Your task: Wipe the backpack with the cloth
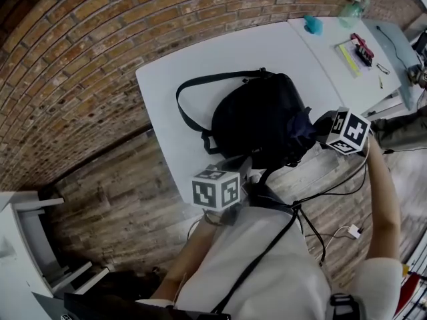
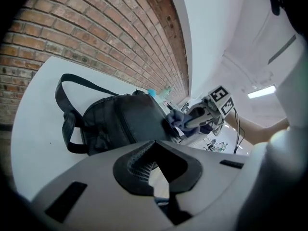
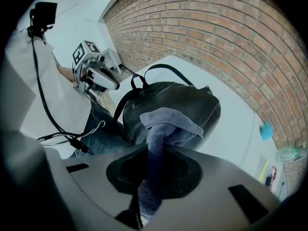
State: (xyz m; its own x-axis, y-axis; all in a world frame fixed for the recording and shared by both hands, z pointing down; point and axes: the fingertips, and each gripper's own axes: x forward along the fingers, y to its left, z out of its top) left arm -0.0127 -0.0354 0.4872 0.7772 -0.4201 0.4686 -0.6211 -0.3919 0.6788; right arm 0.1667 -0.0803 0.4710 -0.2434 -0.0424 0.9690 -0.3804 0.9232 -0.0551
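Observation:
A black backpack lies on the white table, its strap looping to the left. My right gripper is shut on a blue-grey cloth at the backpack's right side. In the right gripper view the cloth bunches out of the jaws against the backpack. My left gripper hovers at the table's near edge, just in front of the backpack, with nothing between its shut jaws. In the left gripper view the backpack fills the middle, with the right gripper and cloth beyond it.
A second white table adjoins at the right, carrying a teal object, a bottle and small tools. A brick wall runs behind. Cables hang by my body. A white unit stands at lower left.

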